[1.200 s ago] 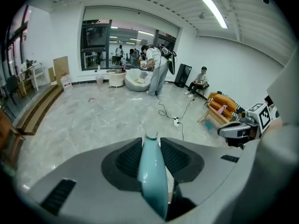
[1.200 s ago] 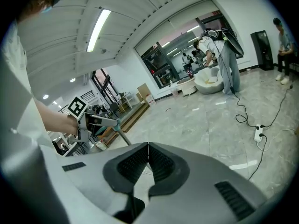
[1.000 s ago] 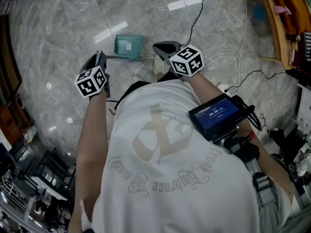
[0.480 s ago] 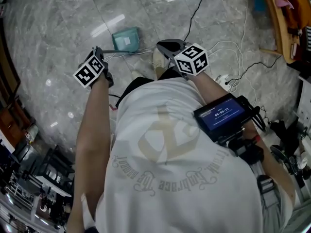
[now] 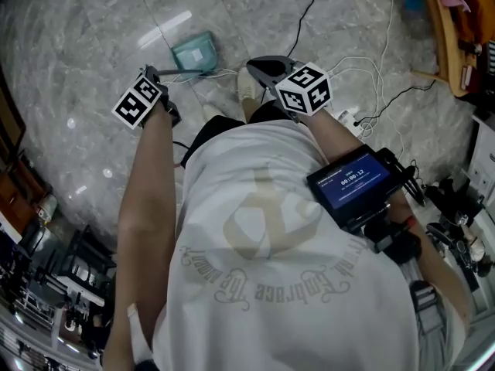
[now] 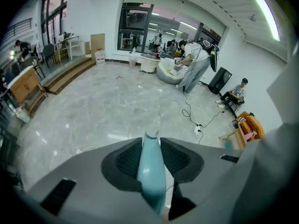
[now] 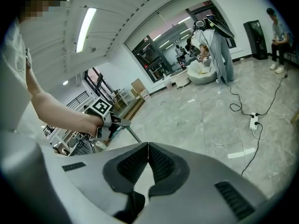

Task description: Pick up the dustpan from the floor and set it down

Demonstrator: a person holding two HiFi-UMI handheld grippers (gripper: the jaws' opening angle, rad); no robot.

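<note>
Left gripper [image 5: 155, 74]: jaws partly apart, pads pressed on the teal handle [image 6: 152, 171] of the dustpan [image 5: 193, 50]. Right gripper [image 7: 148, 147]: jaws closed together, nothing held. The dustpan's pan lies ahead of the left gripper, low at the grey marble floor [image 5: 93, 37]; contact with the floor cannot be confirmed. Cables [image 5: 371, 79] trail further right.

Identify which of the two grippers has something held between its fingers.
The left gripper: its fingers clamp the pale blue dustpan handle. The right gripper has its fingers closed together with nothing between them.
</note>
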